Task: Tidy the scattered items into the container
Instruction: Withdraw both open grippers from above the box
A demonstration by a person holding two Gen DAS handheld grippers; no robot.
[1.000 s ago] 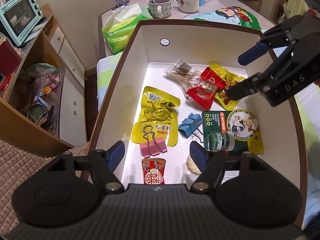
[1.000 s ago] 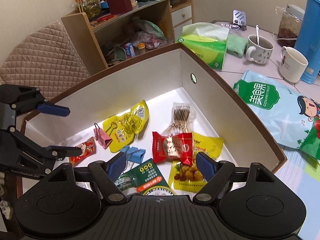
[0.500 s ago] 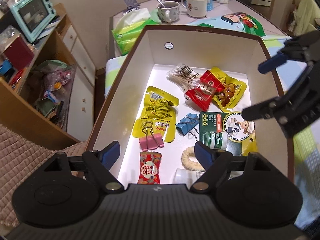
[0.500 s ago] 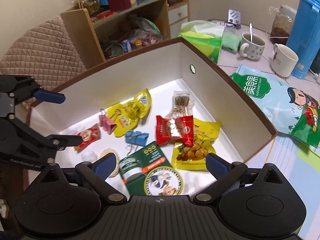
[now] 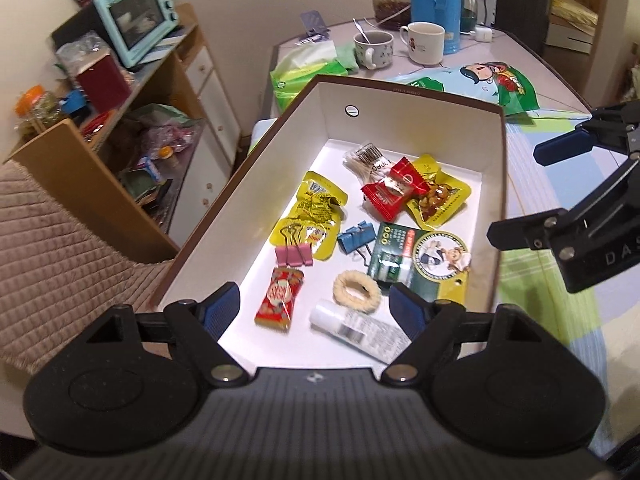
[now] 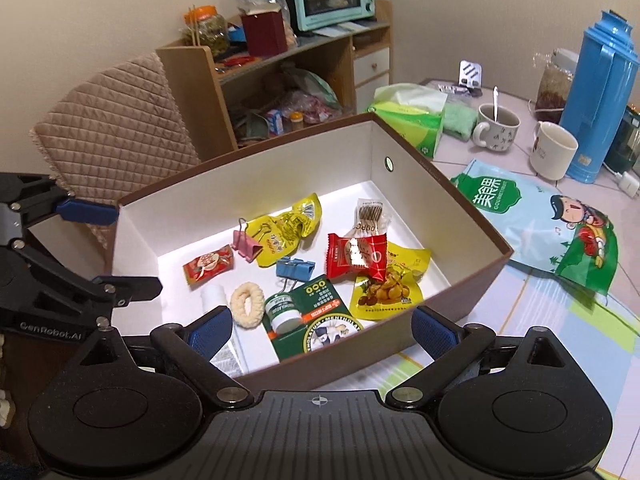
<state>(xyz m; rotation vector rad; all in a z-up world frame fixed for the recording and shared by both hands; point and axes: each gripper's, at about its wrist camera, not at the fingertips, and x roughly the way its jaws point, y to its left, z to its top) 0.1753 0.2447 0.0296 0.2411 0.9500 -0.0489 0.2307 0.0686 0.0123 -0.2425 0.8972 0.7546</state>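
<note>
Snack packets, binder clips and a hair tie lie gathered inside the brown-rimmed box [image 5: 502, 168] (seemingly sorted already), so left gripper [image 5: 316, 306] and right gripper [image 6: 320, 326] hover spread, empty.

Two wrist views, looking down from adjacent sides, sharing box [image 5: 400, 92] interior
</note>
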